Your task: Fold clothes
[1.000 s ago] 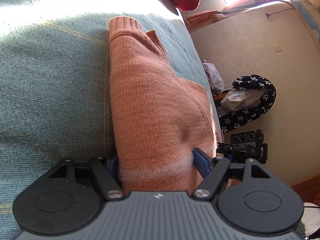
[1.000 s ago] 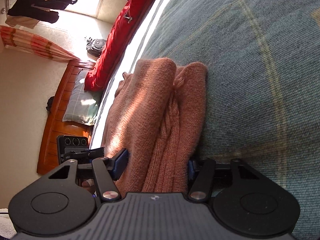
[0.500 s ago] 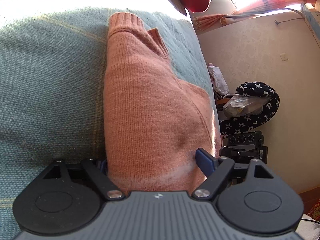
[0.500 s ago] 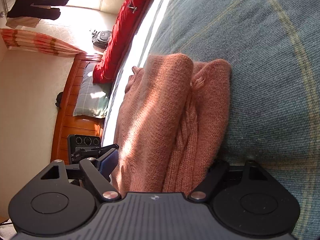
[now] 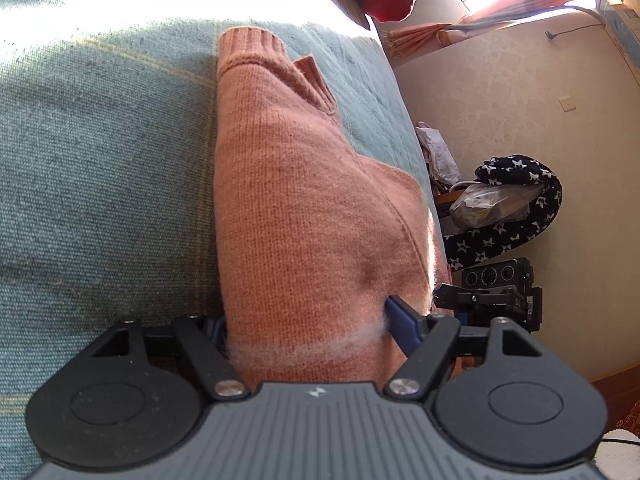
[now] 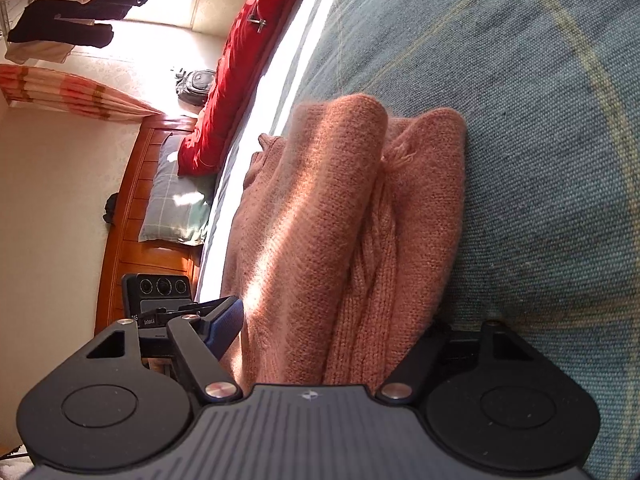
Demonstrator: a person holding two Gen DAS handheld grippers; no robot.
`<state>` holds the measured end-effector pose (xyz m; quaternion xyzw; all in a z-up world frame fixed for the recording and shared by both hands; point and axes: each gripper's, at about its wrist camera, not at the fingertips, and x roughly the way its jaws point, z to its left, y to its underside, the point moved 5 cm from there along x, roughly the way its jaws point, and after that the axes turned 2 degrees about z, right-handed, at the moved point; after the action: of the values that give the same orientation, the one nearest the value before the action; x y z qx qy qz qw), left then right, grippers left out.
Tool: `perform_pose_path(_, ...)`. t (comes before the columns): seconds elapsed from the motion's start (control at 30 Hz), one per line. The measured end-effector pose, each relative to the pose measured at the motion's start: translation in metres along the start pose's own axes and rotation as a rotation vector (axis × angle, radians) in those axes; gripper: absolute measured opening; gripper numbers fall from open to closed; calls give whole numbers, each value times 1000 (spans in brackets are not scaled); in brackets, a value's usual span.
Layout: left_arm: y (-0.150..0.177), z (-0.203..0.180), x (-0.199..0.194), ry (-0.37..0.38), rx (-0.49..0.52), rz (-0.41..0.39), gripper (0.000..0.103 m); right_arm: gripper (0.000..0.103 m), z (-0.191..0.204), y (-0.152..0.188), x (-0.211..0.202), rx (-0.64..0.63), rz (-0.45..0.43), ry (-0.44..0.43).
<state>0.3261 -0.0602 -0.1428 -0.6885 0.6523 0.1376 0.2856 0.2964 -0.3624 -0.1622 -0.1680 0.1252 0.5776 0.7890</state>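
A folded salmon-pink knitted sweater lies on the grey-green checked bedspread; its ribbed cuff points away from me. My left gripper straddles the near end of the fold. Its jaws are closing, and the right blue pad dents the knit while the left pad sits against the other side. In the right wrist view the sweater shows as thick rolled layers. My right gripper is closing around that end. Its left pad stands just at the sweater's edge, and the other finger is hidden under the knit.
The bed's edge runs close beside the sweater. A red quilt and a checked pillow lie by the wooden headboard. A star-patterned cloth and a black device stand on the floor side.
Both grippers opened wider half a second ago and have narrowed again around the sweater. The hands have stayed in place and the sweater lies as before.
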Motion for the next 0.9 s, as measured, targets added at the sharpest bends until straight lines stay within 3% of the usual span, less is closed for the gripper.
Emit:
perform_pose_path(0.33, -1, -17, -11, 22, -4, 31, 72, 75, 29, 20, -9, 13, -100, 45)
perform_pose_path(0.43, -3, -17, -12, 40, -20, 33, 72, 81, 42, 21, -6, 14, -120, 79)
perform_pose_path(0.53, -2, -19, -20, 34, -15, 20, 65, 82, 58, 22, -3, -17, -125, 115)
perform_pose_path(0.67, 1, -15, -27, 40, 5, 24, 66, 82, 76, 24, 2, -83, -108, 172)
perform_pose_path(0.8, 5, -1, -29, 46, -10, 35, 68, 82, 58, 30, 8, -83, -54, 209)
perform_pose_path(0.9, 9, 2, -32, 68, -23, 29, 72, 82, 31, 35, 1, -21, -49, 150)
